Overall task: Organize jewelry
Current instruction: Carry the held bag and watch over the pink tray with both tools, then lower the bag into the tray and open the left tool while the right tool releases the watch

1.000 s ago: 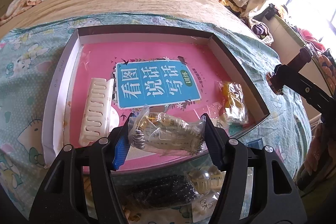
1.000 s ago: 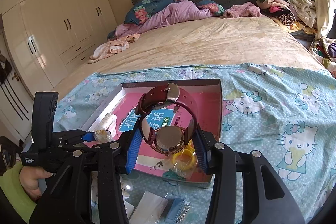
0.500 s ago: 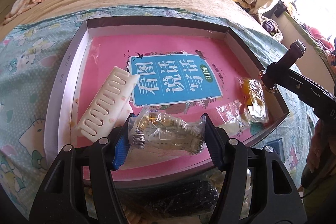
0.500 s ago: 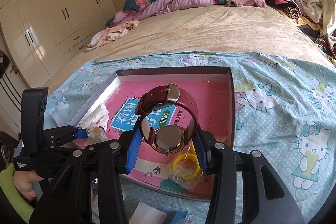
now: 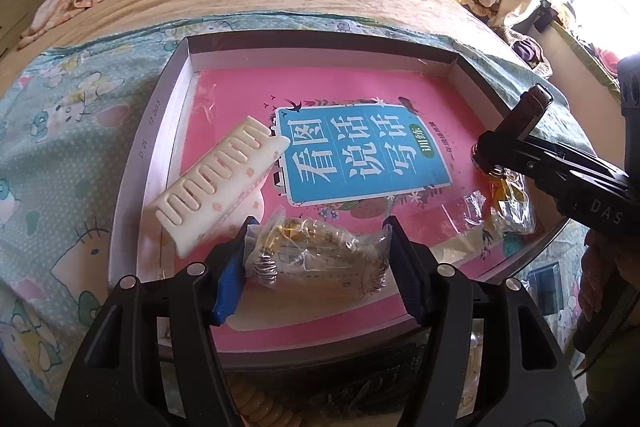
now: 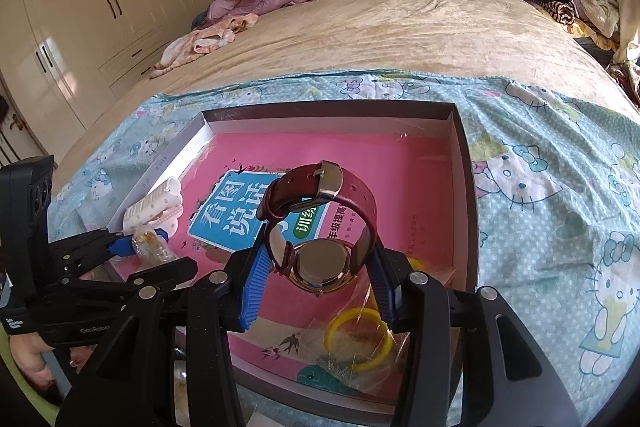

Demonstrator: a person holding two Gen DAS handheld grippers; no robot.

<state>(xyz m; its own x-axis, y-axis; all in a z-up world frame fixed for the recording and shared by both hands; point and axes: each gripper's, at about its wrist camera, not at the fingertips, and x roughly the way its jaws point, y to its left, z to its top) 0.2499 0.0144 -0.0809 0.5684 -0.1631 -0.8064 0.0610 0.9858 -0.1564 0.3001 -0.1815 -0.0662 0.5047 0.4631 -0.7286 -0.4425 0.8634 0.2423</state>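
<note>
Right tongs [image 6: 320, 279] clamped the red-strapped watch [image 6: 322, 263]; left tongs [image 5: 316, 267] pinched a bagged bracelet [image 5: 320, 255] (over the pink-lined tray [image 6: 462, 187] on the bed [image 6: 400, 27]).

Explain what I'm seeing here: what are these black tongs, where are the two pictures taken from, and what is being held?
No robot: a person holds one pair of tongs in each hand, with a camera on each looking along its fingers. The left tongs grip a clear packet of jewelry. The right tongs grip a watch with a red strap. Both hang over an open box on the bed, with a pink book inside. In the box lie a white comb-like clip and a bagged yellow ring.
</note>
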